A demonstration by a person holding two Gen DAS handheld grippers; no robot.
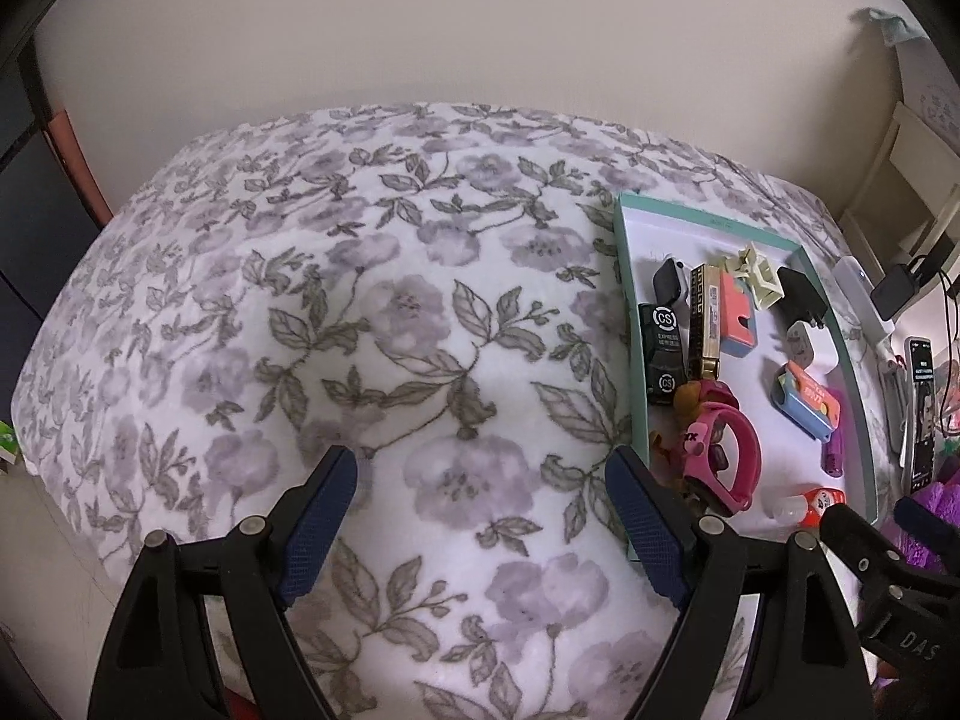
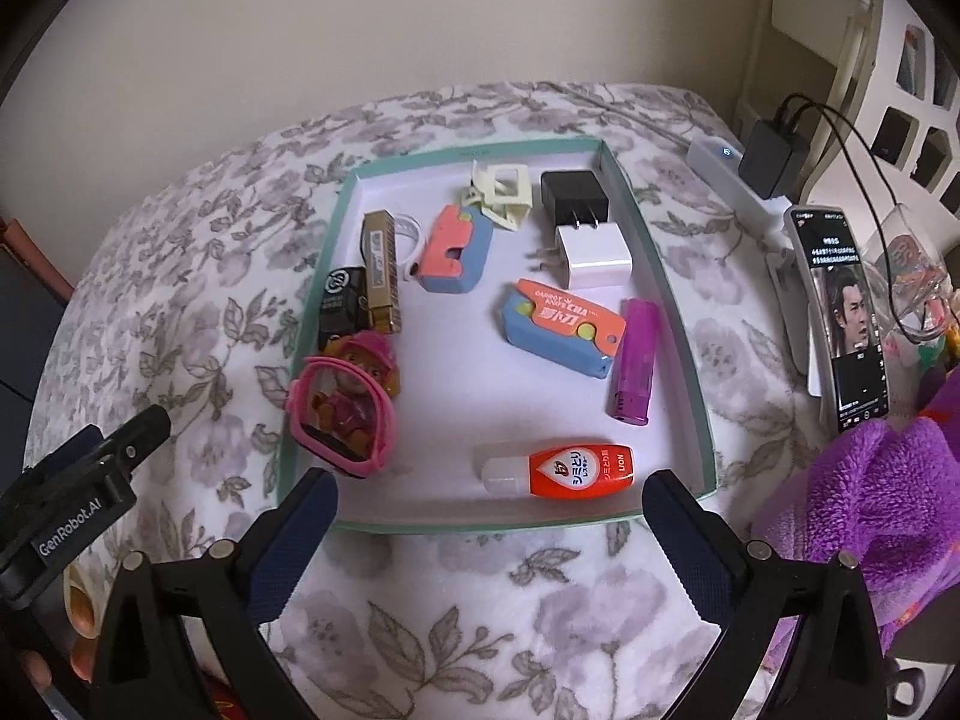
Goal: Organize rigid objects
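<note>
A teal-rimmed shallow box (image 2: 681, 300) (image 1: 624, 276) lies on a floral blanket and holds several small items: a pink toy watch (image 2: 345, 414) (image 1: 729, 450), an orange bottle (image 2: 561, 471), a purple lighter (image 2: 635, 369), a blue and orange folding toy (image 2: 561, 327), a white plug (image 2: 591, 258), a black plug (image 2: 573, 195) and a gold case (image 2: 381, 267). My right gripper (image 2: 489, 528) hangs open over the box's near edge, empty. My left gripper (image 1: 486, 504) is open above bare blanket to the left of the box, nothing between its fingers.
A phone (image 2: 846, 312) with a lit screen leans to the right of the box, beside a white power strip (image 2: 729, 171) with a black adapter and cables. A purple fleece (image 2: 870, 510) lies at the right. A wall stands behind the bed.
</note>
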